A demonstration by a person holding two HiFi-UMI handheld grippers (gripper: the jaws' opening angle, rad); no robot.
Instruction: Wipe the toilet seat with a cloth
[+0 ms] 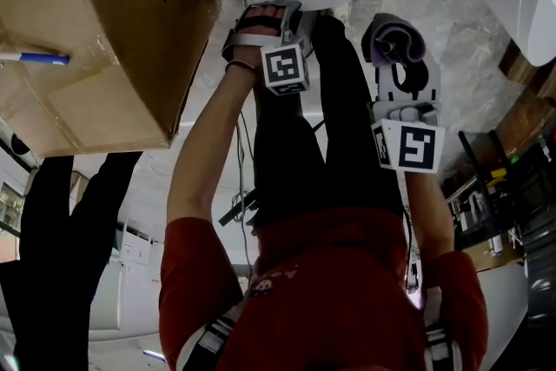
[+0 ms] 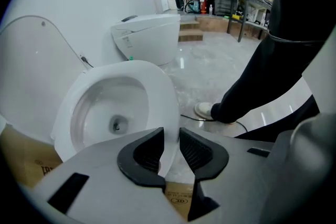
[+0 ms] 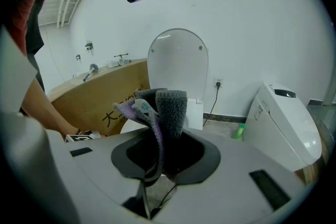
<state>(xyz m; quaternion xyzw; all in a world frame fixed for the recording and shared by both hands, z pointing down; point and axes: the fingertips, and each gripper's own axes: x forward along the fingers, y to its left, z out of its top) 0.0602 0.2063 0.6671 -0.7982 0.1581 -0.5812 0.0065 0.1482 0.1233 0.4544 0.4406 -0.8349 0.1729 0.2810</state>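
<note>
Cloth (image 3: 171, 106) in right tongs (image 3: 164, 139); toilet seat (image 2: 159, 86) just beyond parted left tongs (image 2: 170, 137).

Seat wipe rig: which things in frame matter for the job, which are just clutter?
Job: toilet seat; cloth, clamped in the right gripper; left gripper, open at the seat's front edge.
Clutter: cardboard box; blue pen on it; second toilet; green bottle on the floor.

The person wears a red short-sleeved shirt (image 1: 330, 291), with black trousers (image 1: 347, 126) just beyond it. Past the shirt's sleeves, the pale grey plastic left gripper (image 2: 171, 139) and matching right gripper (image 3: 165, 147) have black ribbed fingers (image 2: 197, 147), and each carries a white cube (image 1: 285, 68) printed with black square markers.
</note>
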